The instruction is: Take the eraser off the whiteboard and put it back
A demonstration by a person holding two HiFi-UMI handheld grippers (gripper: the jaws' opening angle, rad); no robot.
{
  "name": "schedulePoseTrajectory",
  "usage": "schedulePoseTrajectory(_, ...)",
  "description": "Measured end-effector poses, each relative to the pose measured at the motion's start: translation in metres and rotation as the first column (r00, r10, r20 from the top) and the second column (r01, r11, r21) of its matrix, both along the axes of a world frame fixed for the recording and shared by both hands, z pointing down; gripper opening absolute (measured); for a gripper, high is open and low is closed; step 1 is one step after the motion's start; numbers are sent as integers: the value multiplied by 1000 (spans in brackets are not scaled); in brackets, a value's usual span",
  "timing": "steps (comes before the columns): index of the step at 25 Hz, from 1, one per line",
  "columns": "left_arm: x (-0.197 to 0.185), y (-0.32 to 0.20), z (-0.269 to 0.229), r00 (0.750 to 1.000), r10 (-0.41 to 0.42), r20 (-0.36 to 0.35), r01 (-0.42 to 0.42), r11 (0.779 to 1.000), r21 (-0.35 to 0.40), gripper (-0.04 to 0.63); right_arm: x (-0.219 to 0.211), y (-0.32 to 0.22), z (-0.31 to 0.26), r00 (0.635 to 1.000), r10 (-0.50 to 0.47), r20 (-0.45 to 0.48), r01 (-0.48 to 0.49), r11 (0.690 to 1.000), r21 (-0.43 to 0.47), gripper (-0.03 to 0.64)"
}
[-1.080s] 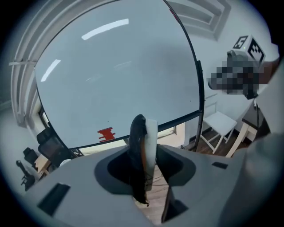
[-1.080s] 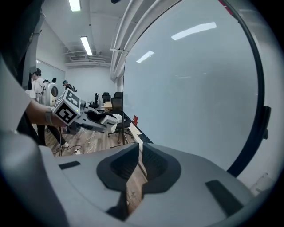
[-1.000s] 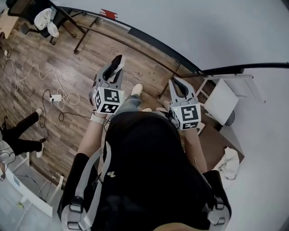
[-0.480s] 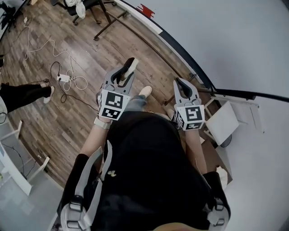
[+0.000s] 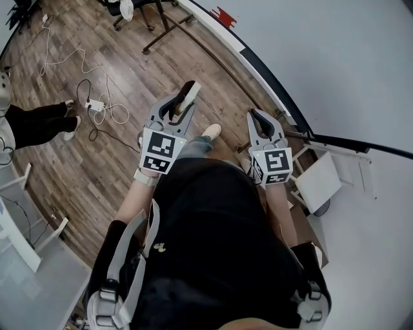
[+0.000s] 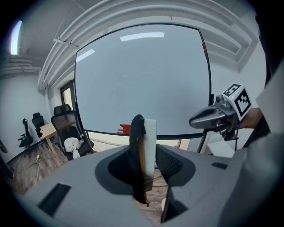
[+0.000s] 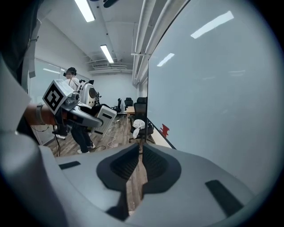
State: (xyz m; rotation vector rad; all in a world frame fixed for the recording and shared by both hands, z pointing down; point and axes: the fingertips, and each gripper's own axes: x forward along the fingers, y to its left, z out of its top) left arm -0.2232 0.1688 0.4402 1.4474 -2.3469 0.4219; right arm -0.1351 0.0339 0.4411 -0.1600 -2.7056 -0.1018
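Note:
The eraser (image 5: 190, 95), a white block with black felt on one side, stands on edge between the jaws of my left gripper (image 5: 182, 100), which is shut on it. In the left gripper view the eraser (image 6: 148, 141) rises in front of the whiteboard (image 6: 142, 75). My right gripper (image 5: 257, 116) hangs beside it, close to the whiteboard's (image 5: 322, 64) lower edge, its jaws shut with nothing between them. In the right gripper view the board (image 7: 213, 88) fills the right side and the left gripper (image 7: 84, 116) shows at the left.
A small red thing (image 5: 223, 14) sits at the board's lower edge. The board's stand legs (image 5: 169, 33) rest on the wood floor. A cable and power strip (image 5: 97, 104) lie at the left, near another person's legs (image 5: 39, 126). A white stool (image 5: 317, 182) stands at the right.
Both grippers have moved a little nearer the whiteboard, the left one rolling slightly with the eraser still in it. The floor and the bystander's legs have shifted in the head view.

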Motion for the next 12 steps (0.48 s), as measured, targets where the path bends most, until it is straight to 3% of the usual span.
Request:
schedulePoseTrajectory(6,-6,-12,-1,999,38,11,-38,999,-4,155,6,-8,-1,999,33,-3,-33,999,9,35)
schedulePoseTrajectory(12,1,-45,5,992,126,23,-126,992,-25,155,27,-34,-1,992,123,-10,-122,992,15,35)
